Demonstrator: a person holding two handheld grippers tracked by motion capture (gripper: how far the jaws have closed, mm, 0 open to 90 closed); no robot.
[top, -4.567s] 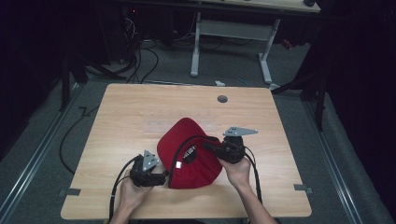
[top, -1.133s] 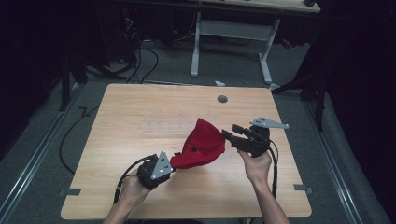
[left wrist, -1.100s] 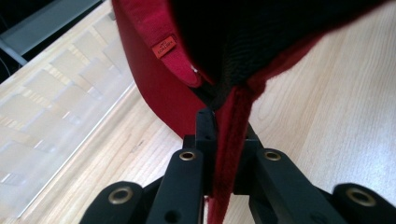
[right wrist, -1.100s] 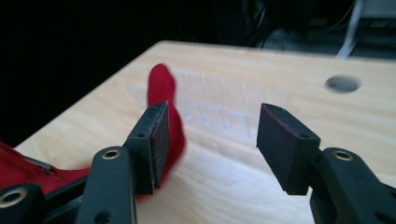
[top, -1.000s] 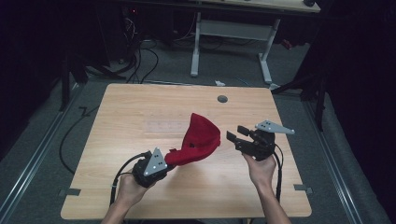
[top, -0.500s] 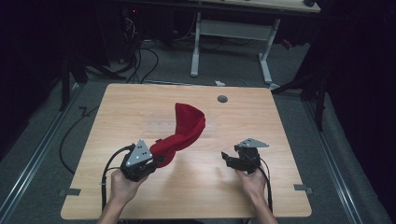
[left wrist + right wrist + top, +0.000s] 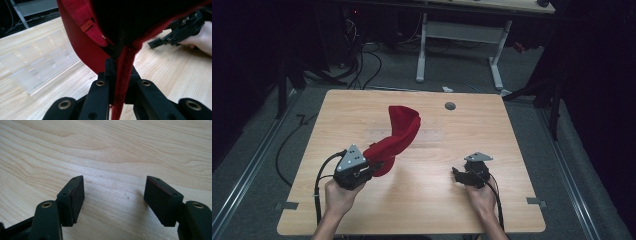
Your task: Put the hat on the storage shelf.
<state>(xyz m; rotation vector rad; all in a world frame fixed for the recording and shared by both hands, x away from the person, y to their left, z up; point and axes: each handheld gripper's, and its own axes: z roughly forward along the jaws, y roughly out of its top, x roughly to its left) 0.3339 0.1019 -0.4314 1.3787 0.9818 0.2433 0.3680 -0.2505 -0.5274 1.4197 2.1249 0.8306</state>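
Note:
A red cap (image 7: 399,131) is lifted off the wooden table (image 7: 422,210), held by its edge and standing up and away from my left gripper (image 7: 374,166). In the left gripper view, that gripper (image 7: 120,75) is shut on a fold of the cap's red fabric (image 7: 82,37). My right gripper (image 7: 456,175) lies low over the table at the right, apart from the cap. Its jaws (image 7: 115,200) have just been opening and stand wide with only bare wood between them. The left gripper view also shows the right gripper (image 7: 180,32) in a hand.
A clear plastic ridged tray (image 7: 37,67) lies flat on the table under and beyond the cap. A grey round grommet (image 7: 450,105) sits near the far edge. Behind the table stands a white desk frame (image 7: 462,40), with cables on the floor at the left.
The right gripper has let go of the cap, opened, and sunk to the table at the right. The left gripper has carried the cap leftward, and the cap now stands stretched upward from it.

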